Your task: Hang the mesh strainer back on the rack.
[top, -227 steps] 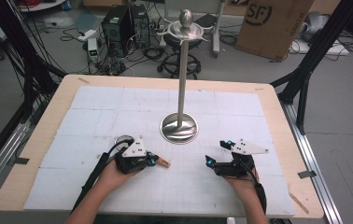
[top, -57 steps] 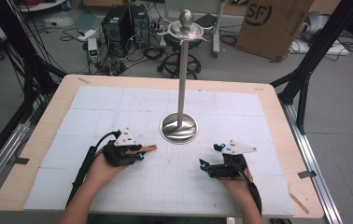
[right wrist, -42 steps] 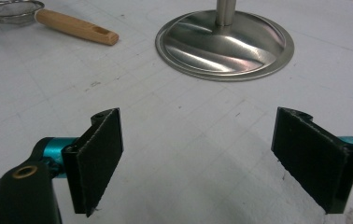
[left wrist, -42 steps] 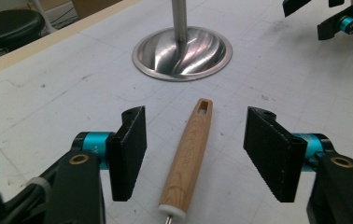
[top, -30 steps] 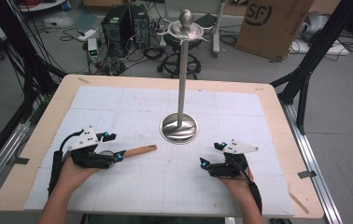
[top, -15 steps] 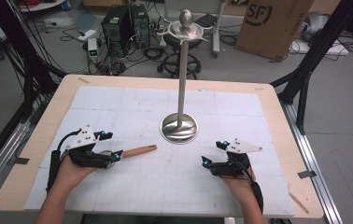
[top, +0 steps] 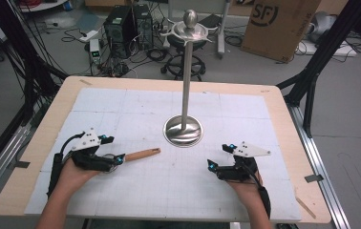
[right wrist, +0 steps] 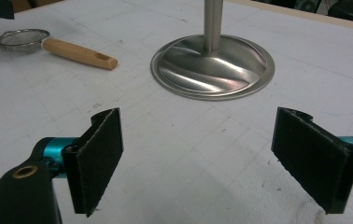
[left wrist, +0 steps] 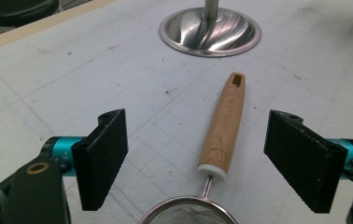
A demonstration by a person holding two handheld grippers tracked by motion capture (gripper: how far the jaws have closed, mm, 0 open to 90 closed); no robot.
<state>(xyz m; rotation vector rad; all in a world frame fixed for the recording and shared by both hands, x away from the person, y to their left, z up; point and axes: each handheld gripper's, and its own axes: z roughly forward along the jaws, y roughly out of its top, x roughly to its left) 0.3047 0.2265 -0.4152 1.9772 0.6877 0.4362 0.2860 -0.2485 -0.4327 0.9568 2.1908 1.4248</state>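
Observation:
A small mesh strainer (left wrist: 188,215) with a wooden handle (top: 143,154) lies flat on the white table mat, its handle pointing at the steel stand. My left gripper (top: 112,149) sits low over the strainer's bowl end. Its jaws have just been opening and stand wide, with the handle (left wrist: 223,130) lying between them untouched. My right gripper (top: 218,156) rests at the front right, open with nothing in it, facing the stand's base (right wrist: 212,65). From that side the strainer (right wrist: 23,39) lies far left.
A tall steel stand rises from a round base (top: 183,131) at the table's middle to a hooked top (top: 188,31). The white gridded mat (top: 169,102) covers the wooden tabletop. Computers, cables and a cardboard box (top: 279,26) sit on the floor beyond.
My left gripper has drawn back to the left along the strainer, baring more of the wooden handle, and the strainer has stayed put on the mat. The right gripper has not moved.

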